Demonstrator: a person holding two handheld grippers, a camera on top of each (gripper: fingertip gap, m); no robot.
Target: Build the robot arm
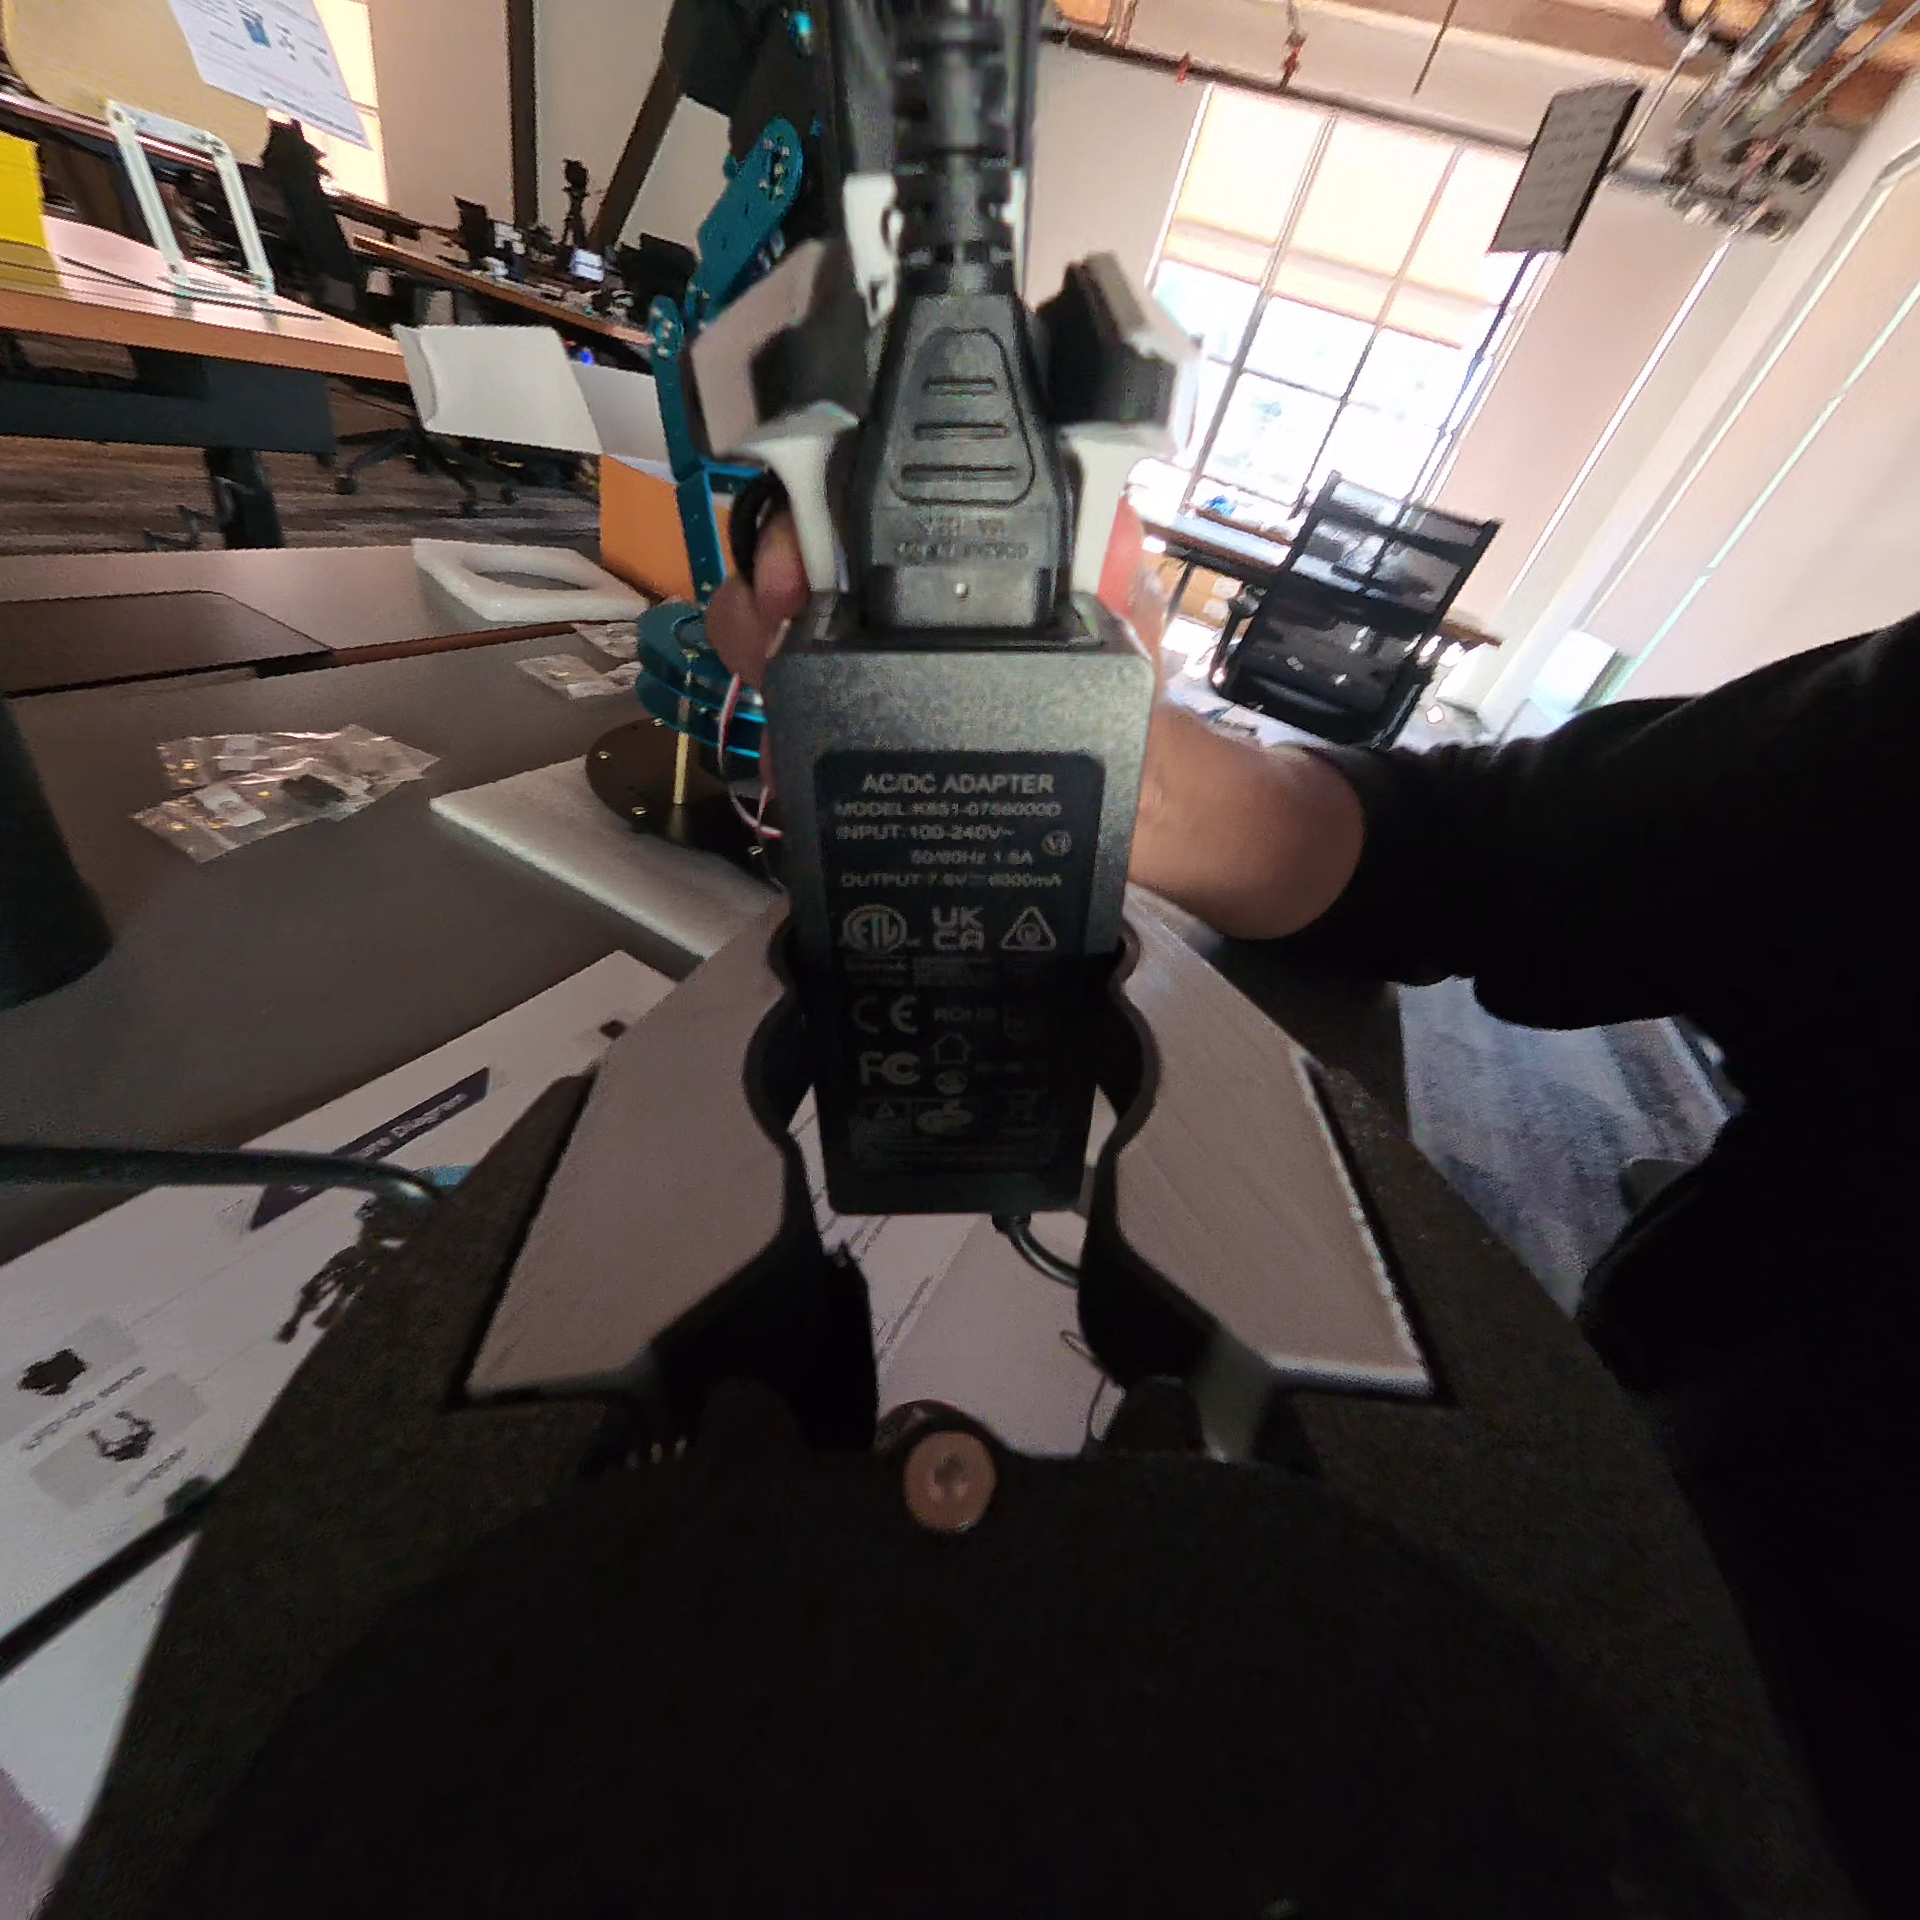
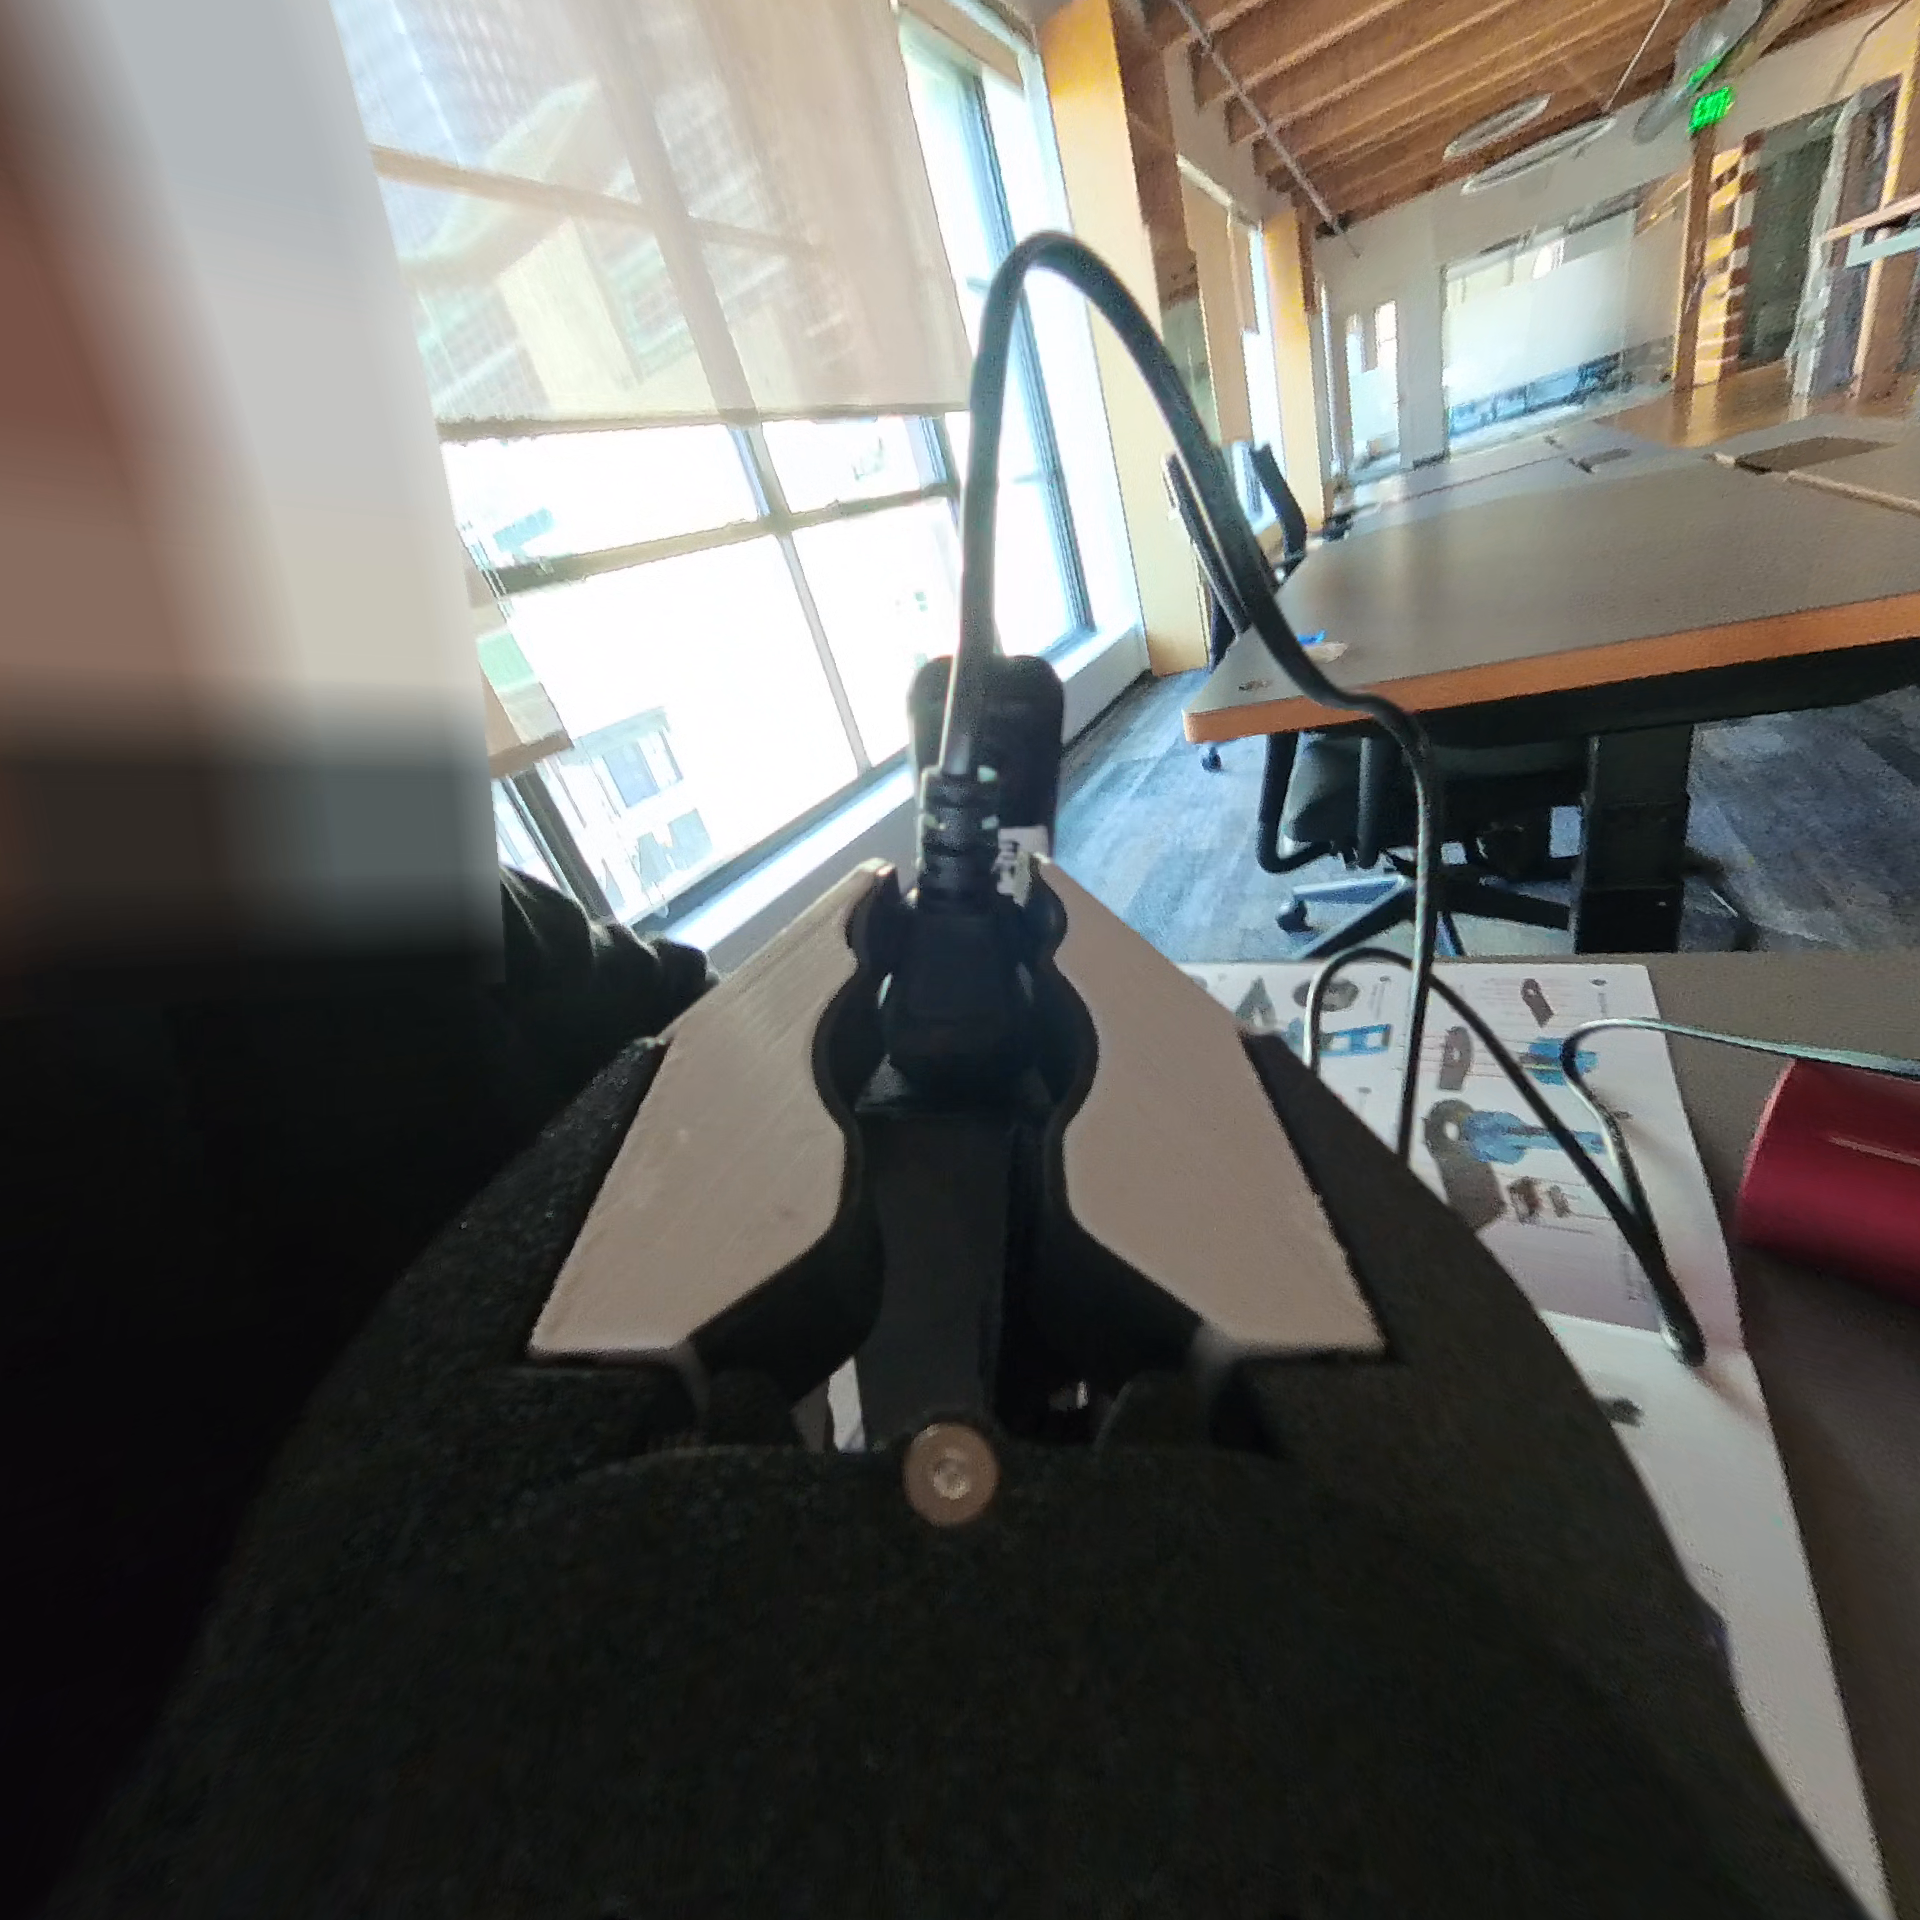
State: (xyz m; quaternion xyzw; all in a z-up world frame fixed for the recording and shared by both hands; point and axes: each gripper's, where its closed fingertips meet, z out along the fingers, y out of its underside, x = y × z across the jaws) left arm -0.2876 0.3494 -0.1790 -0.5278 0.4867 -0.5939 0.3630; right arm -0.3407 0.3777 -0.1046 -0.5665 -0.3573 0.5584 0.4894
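left gripper clamped on adapter, which stands upright between its fingers | plug seated in adapter top; right gripper closed on plug | cable arcs up from plug; blue arm behind adapter

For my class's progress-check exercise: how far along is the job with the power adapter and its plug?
Done: the power plug looks seated in the AC/DC adapter socket. In hand: the left gripper clamps the adapter, the right gripper clamps the plug, its cord looping up. Left: both grips unreleased; nothing more shows.
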